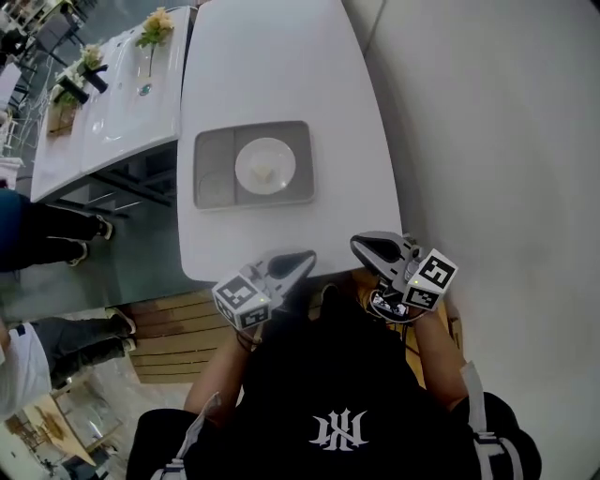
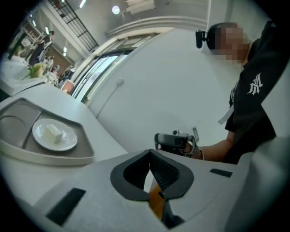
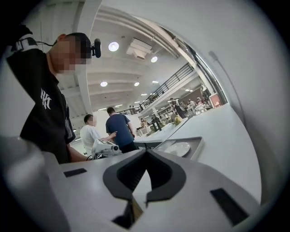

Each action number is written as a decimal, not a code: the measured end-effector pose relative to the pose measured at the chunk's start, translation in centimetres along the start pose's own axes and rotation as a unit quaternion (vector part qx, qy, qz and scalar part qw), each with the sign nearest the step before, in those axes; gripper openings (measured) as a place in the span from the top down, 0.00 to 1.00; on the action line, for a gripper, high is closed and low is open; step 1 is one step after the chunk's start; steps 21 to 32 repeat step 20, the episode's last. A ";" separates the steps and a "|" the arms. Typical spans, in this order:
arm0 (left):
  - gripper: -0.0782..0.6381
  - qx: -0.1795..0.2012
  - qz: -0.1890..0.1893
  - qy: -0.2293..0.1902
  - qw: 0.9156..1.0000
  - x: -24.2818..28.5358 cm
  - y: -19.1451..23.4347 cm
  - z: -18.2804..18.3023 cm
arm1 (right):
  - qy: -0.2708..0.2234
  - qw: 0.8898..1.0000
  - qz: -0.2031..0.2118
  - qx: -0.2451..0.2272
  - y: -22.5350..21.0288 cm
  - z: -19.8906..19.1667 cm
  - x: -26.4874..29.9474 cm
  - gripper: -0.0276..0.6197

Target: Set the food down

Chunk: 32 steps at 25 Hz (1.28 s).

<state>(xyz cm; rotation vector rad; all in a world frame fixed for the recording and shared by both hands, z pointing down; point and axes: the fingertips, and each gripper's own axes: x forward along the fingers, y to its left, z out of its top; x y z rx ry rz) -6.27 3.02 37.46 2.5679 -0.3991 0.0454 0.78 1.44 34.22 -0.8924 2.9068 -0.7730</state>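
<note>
A grey tray (image 1: 211,155) lies on the white table (image 1: 281,66). On it stands a white plate (image 1: 265,165) with a small pale piece of food (image 1: 265,172). My left gripper (image 1: 303,260) and right gripper (image 1: 360,246) hover at the table's near edge, close to my body and well short of the tray, both shut and empty. In the left gripper view the tray (image 2: 50,155), the plate (image 2: 54,135) and the food (image 2: 53,132) lie at the left, beyond my shut jaws. The right gripper view shows the tray (image 3: 195,144) and plate (image 3: 180,148) ahead.
A pale wall (image 1: 497,141) runs along the table's right side. Left of the table stands another white table (image 1: 122,103) with flowers (image 1: 156,26). People stand at the left (image 1: 56,234). Wooden slats (image 1: 178,328) lie below the table's near edge.
</note>
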 end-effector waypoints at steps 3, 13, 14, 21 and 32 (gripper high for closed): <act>0.88 0.053 0.010 0.018 0.998 0.9 -3.0 0.1 | -0.013 0.999 0.036 -0.010 2.2 0.2 -1.7 0.95; 0.88 0.061 0.082 -0.011 0.995 1.4 -9.6 -1.3 | -0.052 0.991 0.117 -0.032 6.8 -0.1 -8.3 0.95; 0.88 0.059 0.081 -0.010 0.995 1.2 -10.4 -2.0 | -0.051 0.991 0.120 -0.031 7.1 -0.5 -8.6 0.95; 0.88 0.077 0.090 0.009 0.993 0.4 -14.9 -4.5 | -0.048 0.989 0.138 -0.038 10.1 -2.1 -10.7 0.95; 0.88 0.077 0.090 0.009 0.993 0.4 -14.9 -4.5 | -0.048 0.989 0.138 -0.038 10.1 -2.1 -10.7 0.95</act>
